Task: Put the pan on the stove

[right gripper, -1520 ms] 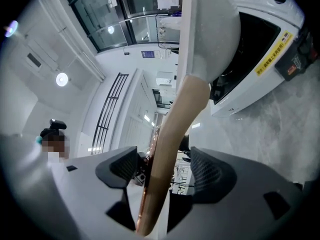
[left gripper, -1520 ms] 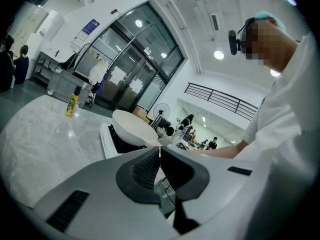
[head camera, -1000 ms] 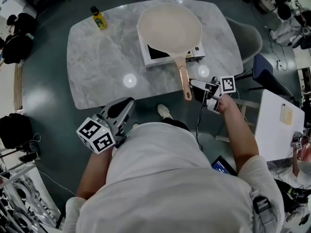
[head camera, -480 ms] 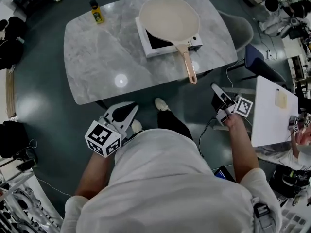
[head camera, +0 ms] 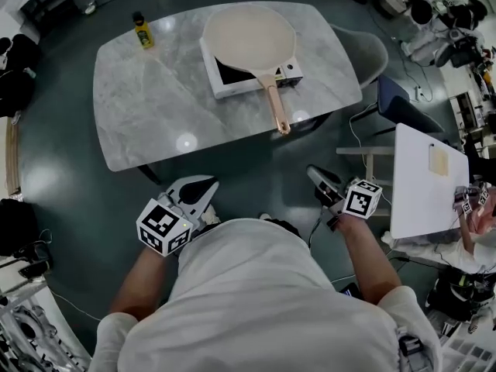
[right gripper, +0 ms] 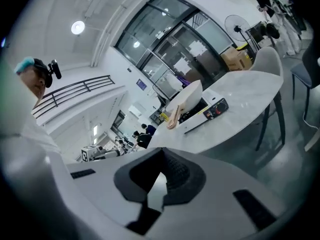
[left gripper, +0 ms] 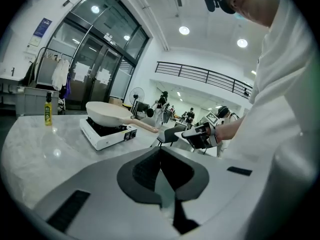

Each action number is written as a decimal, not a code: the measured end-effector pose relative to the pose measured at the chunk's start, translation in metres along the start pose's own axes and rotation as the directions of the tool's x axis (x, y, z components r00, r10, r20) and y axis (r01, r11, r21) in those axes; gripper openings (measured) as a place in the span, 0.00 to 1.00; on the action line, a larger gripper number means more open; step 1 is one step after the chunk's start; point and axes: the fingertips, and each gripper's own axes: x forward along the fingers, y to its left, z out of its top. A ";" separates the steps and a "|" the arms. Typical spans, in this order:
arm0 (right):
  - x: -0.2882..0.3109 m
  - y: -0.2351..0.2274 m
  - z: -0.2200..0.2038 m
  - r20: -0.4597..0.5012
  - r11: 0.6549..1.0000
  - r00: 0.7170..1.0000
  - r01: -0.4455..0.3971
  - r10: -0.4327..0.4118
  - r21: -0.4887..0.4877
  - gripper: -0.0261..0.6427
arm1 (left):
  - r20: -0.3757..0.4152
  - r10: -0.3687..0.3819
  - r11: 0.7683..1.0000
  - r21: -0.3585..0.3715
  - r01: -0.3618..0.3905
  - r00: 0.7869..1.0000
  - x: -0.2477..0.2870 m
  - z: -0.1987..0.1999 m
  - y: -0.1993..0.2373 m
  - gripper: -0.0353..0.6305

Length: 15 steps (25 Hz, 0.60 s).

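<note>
**Head view, with both gripper views.** The pan [head camera: 249, 36] is shown seated on the stove [head camera: 225, 87]. Most of the burner is covered by its bowl. Its copper-coloured handle [head camera: 274, 108] projects past the stove's front and over the table [head camera: 147, 107], toward the person.

The placement is judged complete. The pan is centred, so its weight is taken by the burner support rather than by the handle. The handle is turned to the table's near edge, where it can be reached. A yellow bottle [head camera: 140, 31] stands well apart, at the far left corner of the table, and plays no part.

The left gripper [head camera: 200, 190] is held low and close to the person's body, short of the table's near edge and aimed toward the table. Its jaws are closed pad to pad, with nothing between them.

The right gripper [head camera: 316, 175] is likewise held off the table, to the right of the handle's line and well apart from the handle. Its jaws stand fully together and are empty.

Both forearms are bent at the elbow and kept near the torso, with the marker cubes uppermost. This resting pose is consistent with a finished task.

Whether the pan sits quite level cannot be settled from above. In the left gripper view it appears level.
</note>
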 end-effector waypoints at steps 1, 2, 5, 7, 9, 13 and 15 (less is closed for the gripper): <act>-0.001 0.002 -0.004 -0.022 1.000 1.000 -0.019 0.019 -0.013 0.05 | 0.001 0.010 1.000 -0.005 -0.010 1.000 0.007 0.000 -0.006 0.08; -0.004 0.004 -0.007 -0.042 0.999 0.998 -0.039 0.038 -0.028 0.05 | 0.004 0.019 1.000 -0.014 -0.019 1.000 0.015 0.001 -0.012 0.08; -0.020 0.006 -0.011 -0.099 0.993 0.992 -0.089 0.081 -0.077 0.05 | 0.026 0.028 0.998 -0.049 -0.026 0.999 0.046 0.009 -0.041 0.08; -0.034 0.005 -0.016 -0.142 0.987 0.986 -0.109 0.092 -0.121 0.05 | 0.040 0.028 0.998 -0.062 -0.025 0.999 0.068 0.013 -0.066 0.08; -0.047 0.002 -0.023 -0.180 0.978 0.977 -0.142 0.114 -0.153 0.05 | 0.048 0.035 0.997 -0.074 -0.031 0.998 0.087 0.014 -0.089 0.08; -0.078 -0.002 -0.039 -0.254 0.955 0.951 -0.230 0.179 -0.186 0.04 | 0.052 0.071 0.993 -0.094 -0.066 0.996 0.113 0.008 -0.133 0.08; -0.093 -0.009 -0.051 -0.304 0.943 0.937 -0.247 0.174 -0.221 0.04 | 0.048 0.100 0.991 -0.099 -0.095 0.994 0.120 0.002 -0.151 0.08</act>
